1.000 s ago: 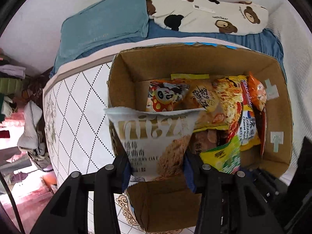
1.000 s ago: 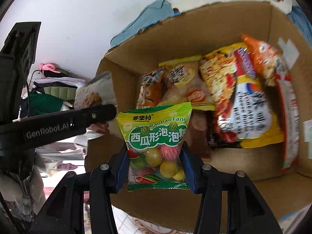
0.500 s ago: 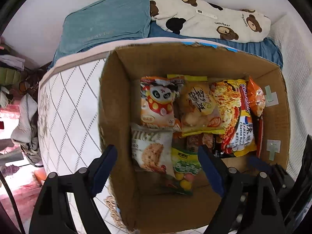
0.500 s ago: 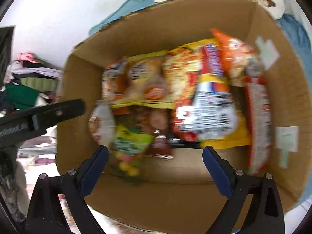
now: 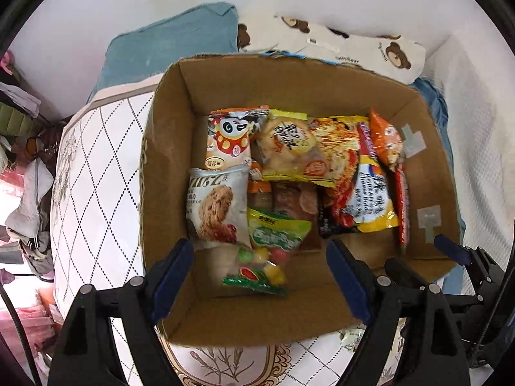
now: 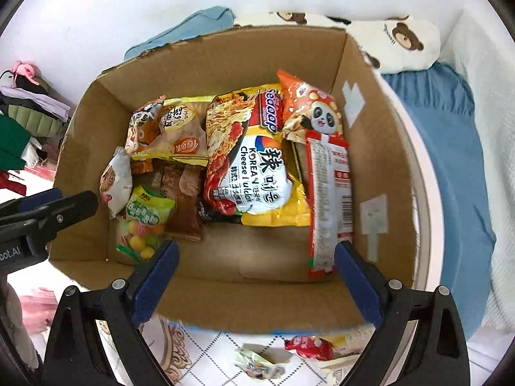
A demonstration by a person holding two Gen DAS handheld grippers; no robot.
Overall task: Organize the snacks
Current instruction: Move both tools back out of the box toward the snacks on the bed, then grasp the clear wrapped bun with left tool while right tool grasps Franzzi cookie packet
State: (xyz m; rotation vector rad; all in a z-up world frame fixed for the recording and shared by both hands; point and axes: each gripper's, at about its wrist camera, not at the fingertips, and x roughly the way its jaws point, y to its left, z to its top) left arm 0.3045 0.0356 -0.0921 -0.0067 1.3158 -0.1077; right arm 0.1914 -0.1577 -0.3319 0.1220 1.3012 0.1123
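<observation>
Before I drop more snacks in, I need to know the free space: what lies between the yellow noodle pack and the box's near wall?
Bare cardboard floor, in the right wrist view, between the noodle pack and near wall.

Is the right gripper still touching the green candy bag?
Apart. In the right wrist view the right gripper is open and empty; the candy bag lies in the box, left of its fingers.

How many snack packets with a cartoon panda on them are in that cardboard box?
2. One panda packet lies at the back left of the cardboard box; an orange panda packet lies at the back right, beside the noodle bag. Others may be hidden underneath.
</observation>
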